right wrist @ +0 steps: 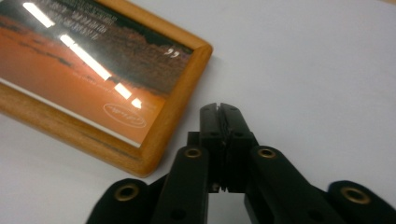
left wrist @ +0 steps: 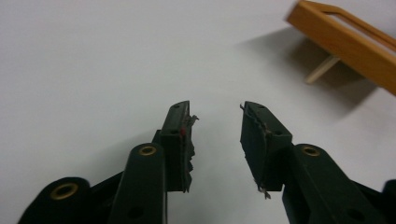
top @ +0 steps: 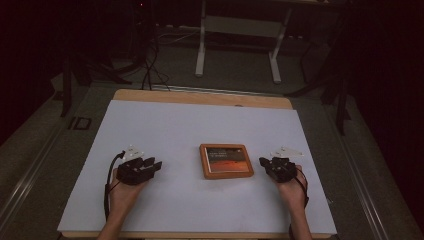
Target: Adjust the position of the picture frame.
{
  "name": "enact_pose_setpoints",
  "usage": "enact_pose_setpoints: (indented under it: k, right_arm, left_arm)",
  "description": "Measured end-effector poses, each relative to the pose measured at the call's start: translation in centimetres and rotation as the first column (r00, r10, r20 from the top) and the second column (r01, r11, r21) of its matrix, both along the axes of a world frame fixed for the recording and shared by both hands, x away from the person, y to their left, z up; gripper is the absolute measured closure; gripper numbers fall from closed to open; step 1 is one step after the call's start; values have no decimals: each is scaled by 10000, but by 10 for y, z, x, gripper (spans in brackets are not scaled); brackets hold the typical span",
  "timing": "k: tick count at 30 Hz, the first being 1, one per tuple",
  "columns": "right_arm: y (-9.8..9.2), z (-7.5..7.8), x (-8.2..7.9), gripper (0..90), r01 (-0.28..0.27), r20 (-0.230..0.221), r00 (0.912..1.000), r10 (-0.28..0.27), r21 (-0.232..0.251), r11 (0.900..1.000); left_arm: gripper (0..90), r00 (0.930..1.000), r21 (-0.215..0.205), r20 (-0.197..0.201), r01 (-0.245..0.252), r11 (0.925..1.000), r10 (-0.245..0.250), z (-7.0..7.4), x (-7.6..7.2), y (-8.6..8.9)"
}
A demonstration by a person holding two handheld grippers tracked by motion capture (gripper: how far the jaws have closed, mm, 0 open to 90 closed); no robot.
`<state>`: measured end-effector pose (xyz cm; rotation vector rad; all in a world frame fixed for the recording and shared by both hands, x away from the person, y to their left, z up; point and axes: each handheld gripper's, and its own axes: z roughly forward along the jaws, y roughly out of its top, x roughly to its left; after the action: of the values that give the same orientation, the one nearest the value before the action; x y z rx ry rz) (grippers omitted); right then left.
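Observation:
A wooden picture frame [top: 226, 160] with an orange print lies on the white table top [top: 200, 125], tilted up on a small stand. My left gripper [top: 154, 163] rests left of it, well apart, jaws open with nothing between them; in the left gripper view the gripper [left wrist: 215, 116] hovers over bare table and the frame [left wrist: 345, 39] shows at the upper right. My right gripper [top: 262, 161] sits just right of the frame's near corner. In the right gripper view its jaws [right wrist: 222, 109] are pressed together, empty, beside the frame [right wrist: 93, 79].
The white top covers a wooden table [top: 200, 96] whose edge shows at the back. A white desk frame [top: 237, 35] and cables stand on the dark floor beyond. Both forearms enter from the bottom edge.

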<state>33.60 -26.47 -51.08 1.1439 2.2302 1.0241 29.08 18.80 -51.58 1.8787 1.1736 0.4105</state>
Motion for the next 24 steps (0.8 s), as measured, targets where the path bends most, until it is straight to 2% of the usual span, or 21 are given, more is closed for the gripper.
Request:
enact_pose_setpoints:
  k: [5,9,14,15,16,19,23,24]
  right_arm:
    - [5,-8,2,898,-113,-321,9994,113,15,9999]
    - [7,-11,3,898,-200,-474,9987,205,112,9997]
    - [8,-16,5,898,-243,-690,9973,256,196,9995]
    - [8,-16,5,898,-243,-690,9973,256,196,9995]
    - [8,-16,5,898,-249,-711,9971,263,208,9995]
    - [7,-18,6,898,-275,-784,9965,295,272,9993]
    - [7,-20,6,898,-298,-900,9954,327,338,9990]
    - [7,-20,6,898,-324,-914,9952,354,339,9989]
  left_arm:
    - [733,9967,-52,204,791,9969,-790,4,-6,-18]
    - [886,9870,-215,419,1561,9875,-1551,6,-10,-32]
    - [898,9712,-682,464,2365,9692,-2337,8,-13,-50]
    - [898,9712,-682,464,2365,9692,-2337,8,-13,-50]
    - [898,9637,-717,482,2657,9614,-2628,7,-14,-58]
    - [898,9494,-673,456,3134,9472,-3109,6,-15,-72]
    - [897,9202,-431,499,3903,9197,-3882,5,-17,-97]
    - [897,9111,-328,485,4111,9110,-4094,4,-18,-104]
